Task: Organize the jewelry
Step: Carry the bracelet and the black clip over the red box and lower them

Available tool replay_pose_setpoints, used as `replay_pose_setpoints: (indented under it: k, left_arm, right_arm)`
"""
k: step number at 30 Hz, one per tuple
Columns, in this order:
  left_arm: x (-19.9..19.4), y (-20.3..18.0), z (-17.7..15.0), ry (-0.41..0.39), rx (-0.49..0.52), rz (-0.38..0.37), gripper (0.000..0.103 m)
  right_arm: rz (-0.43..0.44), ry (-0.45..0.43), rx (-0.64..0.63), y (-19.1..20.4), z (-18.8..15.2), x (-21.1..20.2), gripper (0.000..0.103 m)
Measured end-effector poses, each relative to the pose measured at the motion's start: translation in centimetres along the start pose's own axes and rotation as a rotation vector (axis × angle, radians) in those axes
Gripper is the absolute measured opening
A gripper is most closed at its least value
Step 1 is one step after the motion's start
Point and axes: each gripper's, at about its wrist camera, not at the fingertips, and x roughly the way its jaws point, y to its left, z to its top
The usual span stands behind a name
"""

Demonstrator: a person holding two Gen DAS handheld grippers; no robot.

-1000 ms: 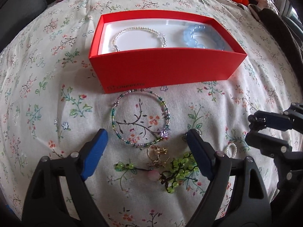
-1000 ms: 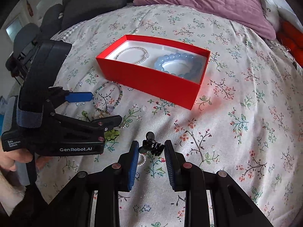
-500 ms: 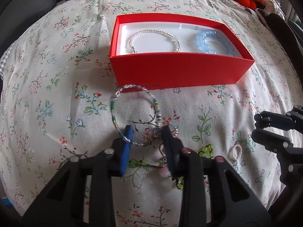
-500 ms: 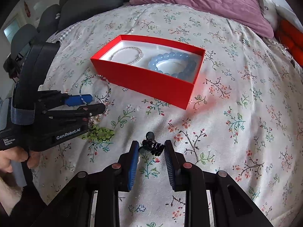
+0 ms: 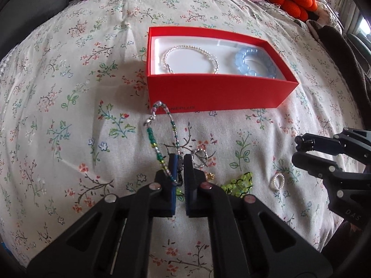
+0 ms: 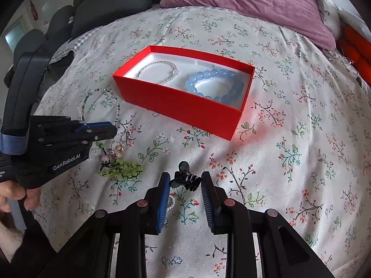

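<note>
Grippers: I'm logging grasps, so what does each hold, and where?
Left gripper pinches the beaded bracelet at its near end. Right gripper holds a dark hair claw by its sides.

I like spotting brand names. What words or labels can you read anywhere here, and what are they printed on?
"GenRobot.AI": white print on the side of the black handheld left gripper.
"ONEPLUS": faint print low on the front wall of the red cardboard box.
"DAS": partial letters on the black right gripper; the rest is cut off.
Small white print at the left gripper's rear edge: too small to read.

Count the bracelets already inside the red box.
2: a pearl bracelet at the left end of the red box in the left wrist view, a blue bead bracelet at the right end.
</note>
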Motion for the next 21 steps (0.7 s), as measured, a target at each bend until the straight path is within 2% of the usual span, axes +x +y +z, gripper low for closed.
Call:
replay_pose_setpoints:
  k: [9,21]
  left_arm:
    - [-3.0,0.0,0.9,-0.068,-0.012,-0.046,0.006]
    - [-6.1,-1.0,2.7,-0.157,-0.018,-0.077,0.006]
  right_arm:
    - [0.012,-0.034,0.013,-0.3,0.8,-1.3,0.028]
    - [0.032,-0.129,0.067,-1.2,2.6,-3.8,0.028]
